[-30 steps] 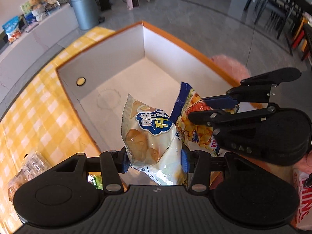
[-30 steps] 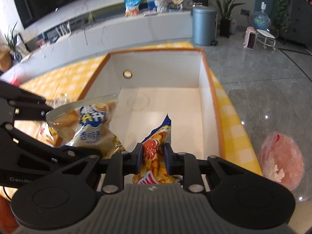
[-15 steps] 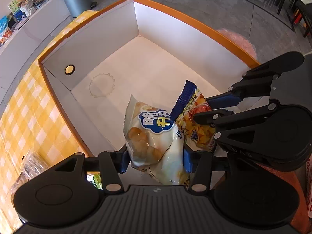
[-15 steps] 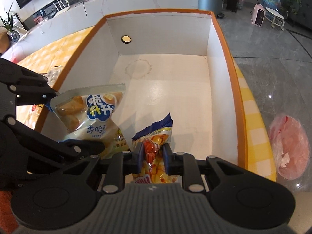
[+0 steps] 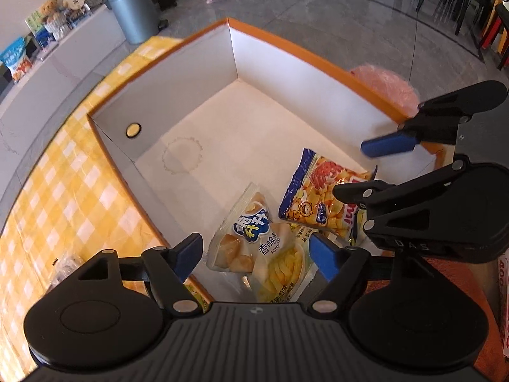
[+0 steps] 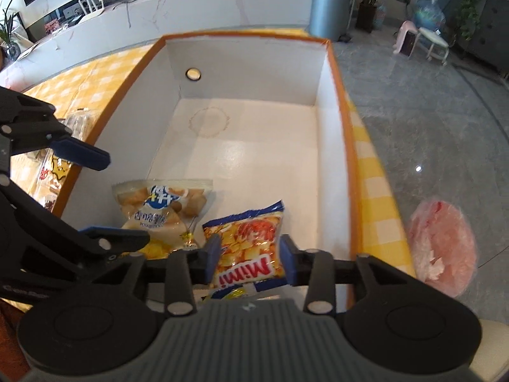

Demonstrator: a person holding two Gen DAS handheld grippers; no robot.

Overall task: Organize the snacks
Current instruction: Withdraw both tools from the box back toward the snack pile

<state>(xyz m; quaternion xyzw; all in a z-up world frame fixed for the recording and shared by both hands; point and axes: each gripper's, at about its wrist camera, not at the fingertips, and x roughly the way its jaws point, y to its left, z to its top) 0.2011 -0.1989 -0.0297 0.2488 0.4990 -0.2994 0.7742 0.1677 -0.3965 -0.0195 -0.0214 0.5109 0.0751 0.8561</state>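
Observation:
A white potato-snack bag (image 5: pixel 251 248) and a blue-and-orange Mimi bag (image 5: pixel 318 197) lie side by side on the floor of the orange-rimmed white box (image 5: pixel 270 73), at its near end. My left gripper (image 5: pixel 256 251) hovers over the white bag. Its jaws are opening wide and the pads are clear of the bag. My right gripper (image 6: pixel 250 256) hangs over the Mimi bag (image 6: pixel 248 238). Its jaws are opening too, and the pads do not press the bag. The right wrist view shows the white bag (image 6: pixel 159 207) to the left in the box (image 6: pixel 248 70).
The box stands on a yellow checked tablecloth (image 5: pixel 73 191). A clear plastic packet (image 5: pixel 63 264) lies on the cloth left of the box. On the floor to the right lies a pink plastic bag (image 6: pixel 442 248). A grey bin (image 6: pixel 331 3) stands beyond the table.
Both grippers have let go. The white bag and the Mimi bag, held upright before, have dropped and now lie flat on the box floor. Both pairs of jaws stand wider.

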